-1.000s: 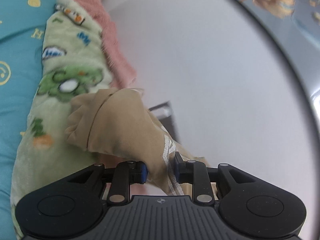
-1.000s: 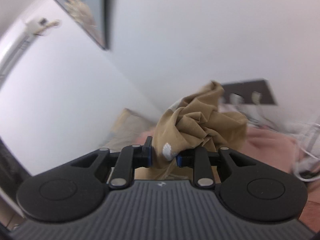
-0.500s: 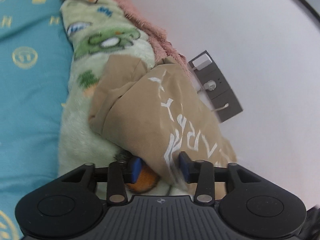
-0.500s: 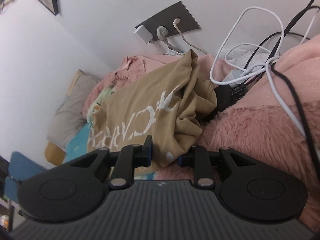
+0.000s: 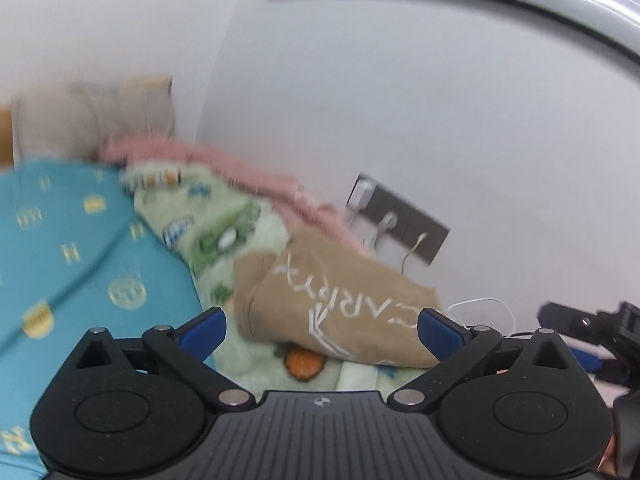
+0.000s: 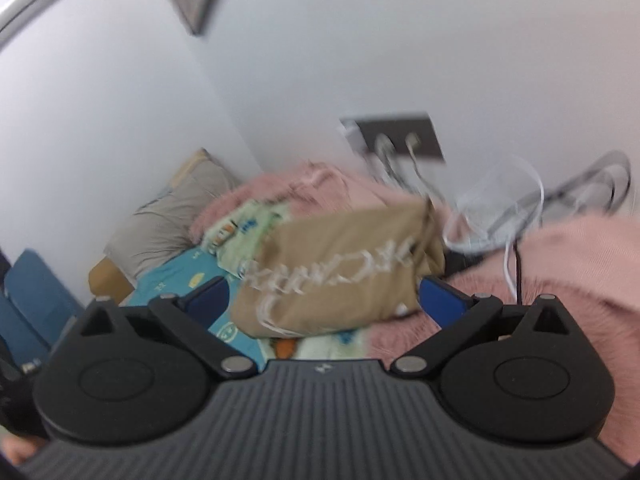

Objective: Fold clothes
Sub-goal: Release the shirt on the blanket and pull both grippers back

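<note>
A tan garment with white lettering (image 5: pixel 340 300) lies folded in a bundle on a green patterned blanket (image 5: pixel 224 232). My left gripper (image 5: pixel 320 330) stands open just in front of it, nothing between its blue pads. In the right wrist view the same tan garment (image 6: pixel 340 272) rests on the blanket beside pink fleece, and my right gripper (image 6: pixel 324 300) is open too, drawn back from the cloth. The right gripper's tip (image 5: pixel 588 332) shows at the right edge of the left wrist view.
A teal sheet (image 5: pixel 72 264) covers the bed at the left. A pink fleece blanket (image 6: pixel 568 280) lies to the right, with white and black cables (image 6: pixel 520 200) over it. A dark wall socket plate (image 6: pixel 400 136) sits behind. A grey pillow (image 6: pixel 168 216) lies in the corner.
Both grippers have opened and let go of the tan garment, which now lies on the blanket. Both have pulled back from it.
</note>
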A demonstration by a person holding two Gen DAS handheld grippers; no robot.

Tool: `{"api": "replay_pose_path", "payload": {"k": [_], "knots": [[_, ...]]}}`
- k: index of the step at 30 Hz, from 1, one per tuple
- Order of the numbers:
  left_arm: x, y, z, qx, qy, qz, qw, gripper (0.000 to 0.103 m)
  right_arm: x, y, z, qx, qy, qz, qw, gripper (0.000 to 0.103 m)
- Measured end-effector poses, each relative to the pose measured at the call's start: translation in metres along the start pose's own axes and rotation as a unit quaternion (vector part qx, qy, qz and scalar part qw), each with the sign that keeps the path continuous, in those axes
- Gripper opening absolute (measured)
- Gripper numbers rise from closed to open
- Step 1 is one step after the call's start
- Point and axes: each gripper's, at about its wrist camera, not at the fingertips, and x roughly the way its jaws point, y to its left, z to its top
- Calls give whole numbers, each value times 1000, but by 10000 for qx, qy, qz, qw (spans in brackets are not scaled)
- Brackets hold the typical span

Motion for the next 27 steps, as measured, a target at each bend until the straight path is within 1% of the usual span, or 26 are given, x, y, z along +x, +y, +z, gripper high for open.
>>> {"api": "replay_pose_path", "payload": {"k": [3, 6, 9, 12, 15, 20, 23, 27], "knots": [[-44, -14, 0, 296, -348, 107, 9989, 103, -30, 22, -2, -322, -281, 91, 9990, 103], [-83, -23, -5, 447, -598, 174, 9971, 103, -59, 41, -8, -613, -478, 173, 9968, 103], [-118, -33, -15, 616, -842, 345, 9939, 103, -85, 54, -20, -866, -658, 194, 9939, 103], [-147, -40, -29, 713, -1047, 419, 9911, 103, -107, 61, -33, -1037, -827, 216, 9909, 103], [-169, -49, -43, 906, -1210, 627, 9865, 103, -124, 68, -47, -1188, -954, 219, 9881, 103], [-199, -50, -64, 865, -1436, 682, 9835, 103, -151, 78, -68, -1357, -1186, 204, 9834, 103], [-211, -45, -76, 788, -1501, 669, 9832, 103, -165, 84, -80, -1456, -1305, 199, 9805, 103], [-222, -32, -85, 702, -1495, 630, 9842, 103, -166, 91, -91, -1509, -1219, 238, 9807, 103]]}}
